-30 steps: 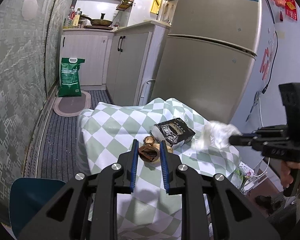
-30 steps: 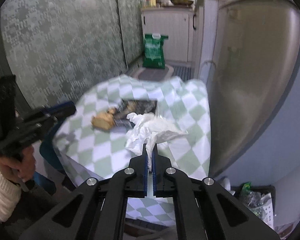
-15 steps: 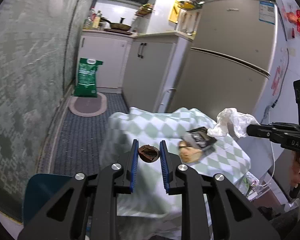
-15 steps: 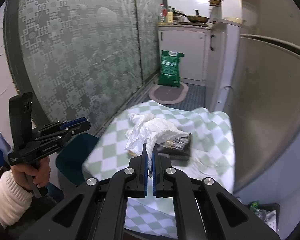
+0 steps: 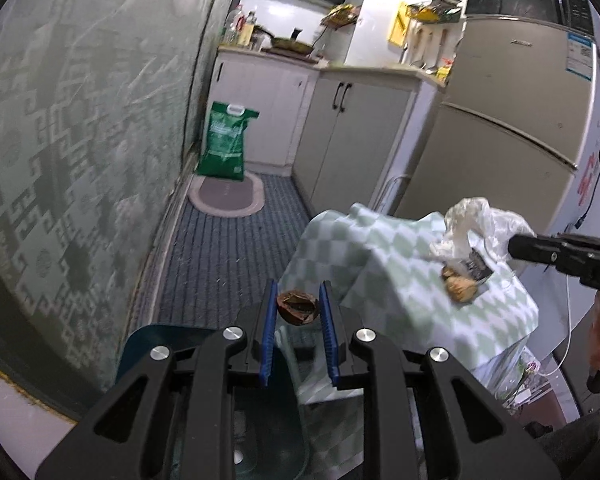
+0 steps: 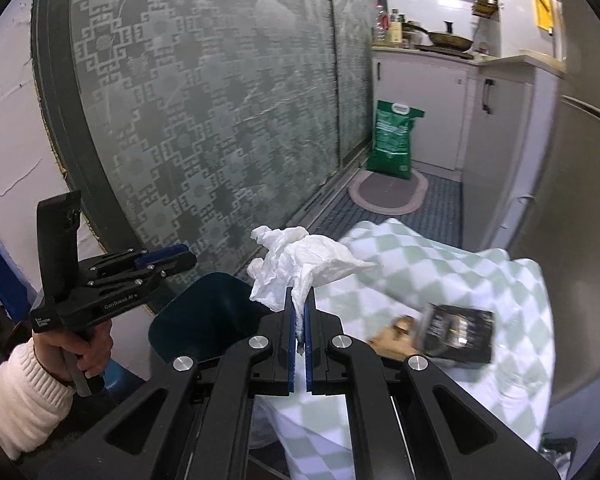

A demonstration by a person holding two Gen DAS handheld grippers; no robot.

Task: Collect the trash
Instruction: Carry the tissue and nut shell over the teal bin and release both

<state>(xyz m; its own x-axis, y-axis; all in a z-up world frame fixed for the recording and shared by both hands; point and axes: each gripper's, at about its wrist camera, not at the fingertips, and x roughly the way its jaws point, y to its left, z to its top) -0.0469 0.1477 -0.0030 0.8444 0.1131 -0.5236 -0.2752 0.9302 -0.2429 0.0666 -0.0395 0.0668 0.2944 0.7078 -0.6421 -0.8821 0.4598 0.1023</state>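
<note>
While the left wrist camera looks along its own fingers, the left gripper (image 5: pixel 298 308) is clenched on a brown shell-like scrap (image 5: pixel 297 306), which sits between the two blue pads (image 5: pixel 270 320). This scrap hangs above the floor and the edge of a dark teal bin (image 5: pixel 156 344), just beside the table with the green-and-white checked cloth (image 5: pixel 384 280). On the cloth lie a black wrapper (image 5: pixel 478 266) and a light brown piece of peel (image 5: pixel 462 290), touching each other. At the right side the right gripper (image 5: pixel 514 246) comes into this view, with a crumpled white tissue (image 5: pixel 466 228) at its tip, above the far part of the table. A green bag (image 5: pixel 224 148) stands on the floor near the white cabinets.

From the right wrist camera, the right gripper (image 6: pixel 299 312) is closed tight on the white tissue (image 6: pixel 300 260), which stands up above the pads, over the table edge and the bin (image 6: pixel 204 316). The black wrapper (image 6: pixel 458 332) and the peel (image 6: pixel 394 338) are on the cloth (image 6: pixel 440 268) at the right, a little blurred. At the left, a hand (image 6: pixel 80 352) in a white sleeve holds the left gripper (image 6: pixel 188 258); from this side I cannot tell what is between its fingers.
</note>
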